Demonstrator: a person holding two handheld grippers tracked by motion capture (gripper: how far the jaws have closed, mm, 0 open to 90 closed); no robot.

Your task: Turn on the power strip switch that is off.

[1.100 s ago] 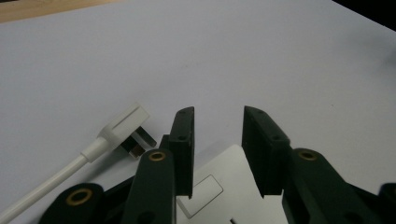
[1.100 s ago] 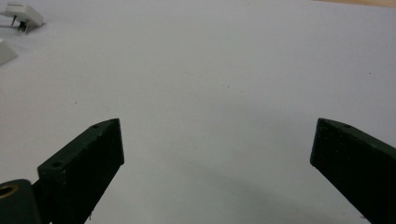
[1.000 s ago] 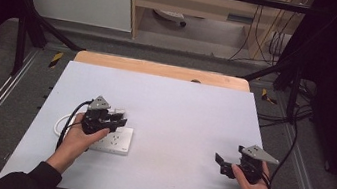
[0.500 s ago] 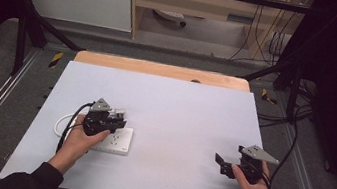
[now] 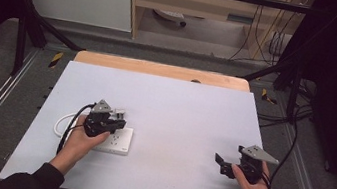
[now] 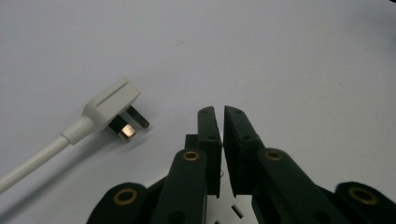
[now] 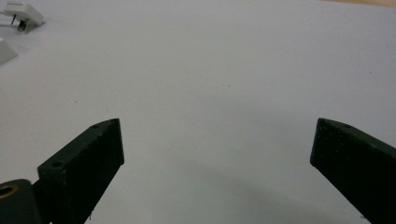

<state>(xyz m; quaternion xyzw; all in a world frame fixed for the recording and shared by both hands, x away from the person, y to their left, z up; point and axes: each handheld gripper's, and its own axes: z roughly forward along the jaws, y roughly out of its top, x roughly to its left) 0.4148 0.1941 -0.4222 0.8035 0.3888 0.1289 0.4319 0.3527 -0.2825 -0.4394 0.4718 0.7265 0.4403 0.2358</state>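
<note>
A white power strip (image 5: 117, 143) lies on the pale table (image 5: 179, 111), left of the middle. My left gripper (image 5: 118, 121) hovers just over its far end, jaws shut with nothing between them (image 6: 219, 113). A bit of the strip's socket face (image 6: 229, 212) shows under the jaws. A white plug (image 6: 112, 105) lies on its side to the left of the jaw tips, prongs bare, unplugged. Its white cable (image 5: 62, 123) loops left of the strip. My right gripper (image 5: 220, 164) rests low at the table's near right, jaws wide open and empty (image 7: 215, 135).
The plug (image 7: 22, 11) and a corner of the strip (image 7: 6, 49) sit far off in the right gripper view. A wooden board edge (image 5: 160, 69) runs along the table's far side. Black cables (image 5: 295, 144) hang off the right edge.
</note>
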